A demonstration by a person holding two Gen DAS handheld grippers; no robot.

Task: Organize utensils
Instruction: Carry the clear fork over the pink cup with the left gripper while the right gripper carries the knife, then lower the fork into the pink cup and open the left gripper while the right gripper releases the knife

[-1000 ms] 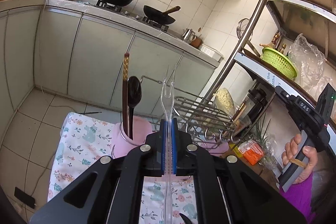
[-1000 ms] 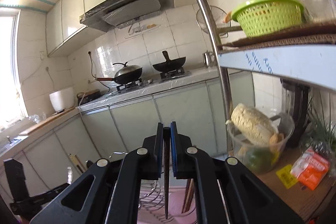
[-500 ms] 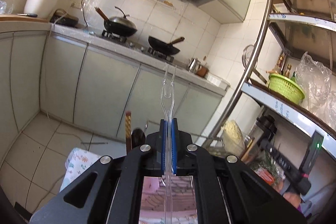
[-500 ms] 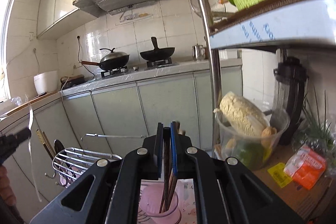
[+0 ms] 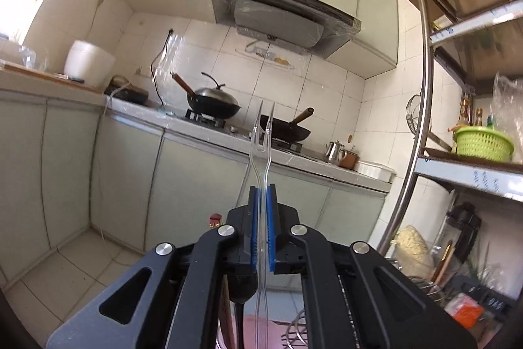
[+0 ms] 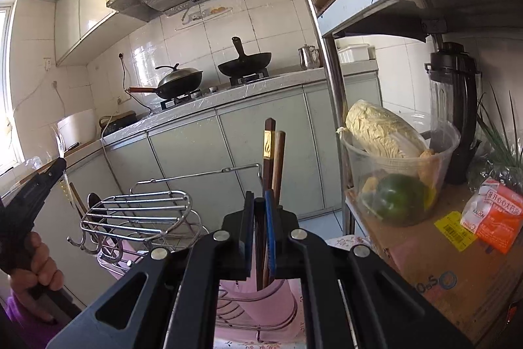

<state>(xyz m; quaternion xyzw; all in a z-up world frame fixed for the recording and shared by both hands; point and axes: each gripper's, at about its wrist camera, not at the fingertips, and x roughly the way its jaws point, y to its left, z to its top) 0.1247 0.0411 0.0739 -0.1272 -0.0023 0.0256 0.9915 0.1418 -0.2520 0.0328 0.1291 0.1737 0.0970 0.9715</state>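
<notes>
My left gripper (image 5: 261, 190) is shut on a clear plastic two-pronged fork (image 5: 260, 133), held upright with its prongs up. It also shows at the left of the right wrist view (image 6: 55, 165). My right gripper (image 6: 260, 200) is shut on a dark brown chopstick (image 6: 260, 228) whose lower end reaches into a pink cup (image 6: 258, 296). Two more chopsticks (image 6: 274, 152) stand in that cup. A second pink cup (image 6: 112, 254) behind the wire rack (image 6: 137, 211) holds a dark spoon (image 6: 93, 201) and chopsticks.
A metal shelf post (image 6: 327, 61) rises right of the cups. The shelf holds a tub with cabbage (image 6: 392, 165), a blender (image 6: 454, 107) and an orange packet (image 6: 493, 218). The kitchen counter with two woks (image 5: 248, 116) lies behind.
My left gripper has tilted up with the fork, so the pink cup and rack have dropped out of its view. My right gripper has come down with its chopstick into the pink cup.
</notes>
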